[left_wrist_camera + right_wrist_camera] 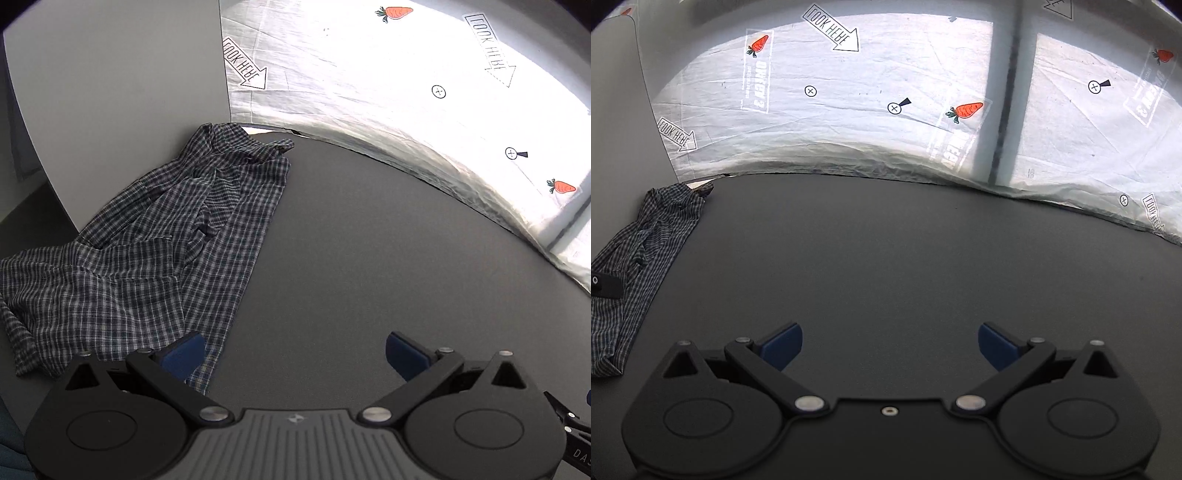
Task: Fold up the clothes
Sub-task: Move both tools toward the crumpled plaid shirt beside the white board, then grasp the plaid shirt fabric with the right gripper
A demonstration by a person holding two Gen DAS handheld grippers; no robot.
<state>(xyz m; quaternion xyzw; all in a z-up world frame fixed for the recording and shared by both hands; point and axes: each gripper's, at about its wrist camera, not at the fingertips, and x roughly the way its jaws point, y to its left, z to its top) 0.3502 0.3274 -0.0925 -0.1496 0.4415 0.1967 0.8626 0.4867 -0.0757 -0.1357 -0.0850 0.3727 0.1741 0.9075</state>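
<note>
A dark checked shirt [147, 251] lies crumpled along the left side of the grey table [351, 258], its collar end toward the far wall. My left gripper [294, 354] is open just above the table, its left fingertip [184, 352] over the shirt's near hem, nothing held. In the right wrist view the same shirt [646, 254] shows at the far left edge. My right gripper [890, 347] is open over bare table [886, 258], well to the right of the shirt. A black part of the left tool [605, 286] pokes in over the shirt.
A white crinkled sheet [868, 122] printed with carrots and "LOOK HERE" arrows hangs behind the table's far edge. A plain grey panel [110, 110] stands at the left behind the shirt. A dark upright bar [1008, 92] shows behind the sheet.
</note>
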